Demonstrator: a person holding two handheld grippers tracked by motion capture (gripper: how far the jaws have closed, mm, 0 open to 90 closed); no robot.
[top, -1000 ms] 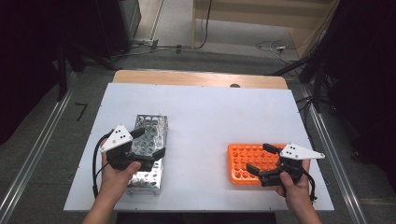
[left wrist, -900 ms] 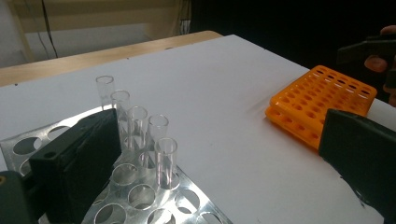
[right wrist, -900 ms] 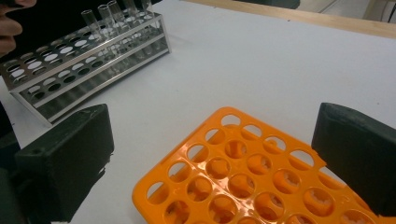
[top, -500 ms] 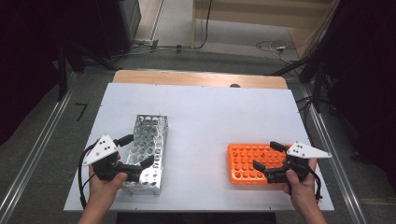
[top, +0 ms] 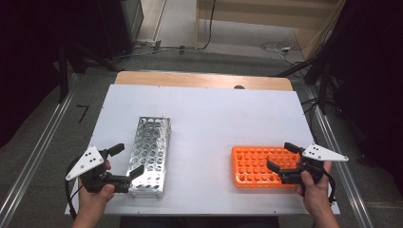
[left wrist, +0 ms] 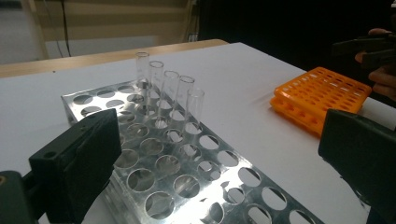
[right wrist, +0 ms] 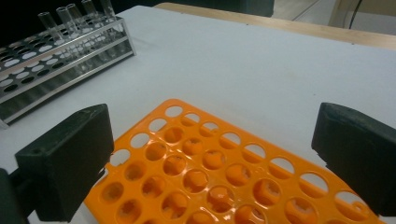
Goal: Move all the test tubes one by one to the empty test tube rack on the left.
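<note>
Two perforated racks — shiny metal rack (top: 149,154), glossy orange plastic rack (top: 259,166) — each beside a gripper's spread jaws.

Black tools (top: 122,162) — white triangular plates (cabled)

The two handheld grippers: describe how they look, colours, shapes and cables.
The left gripper and right gripper match: black bodies, two blocky black jaws each, and a pale three-cornered plate with dark dots on top. A black cable loops from each. The forearms are bare, no sleeves showing.
</note>
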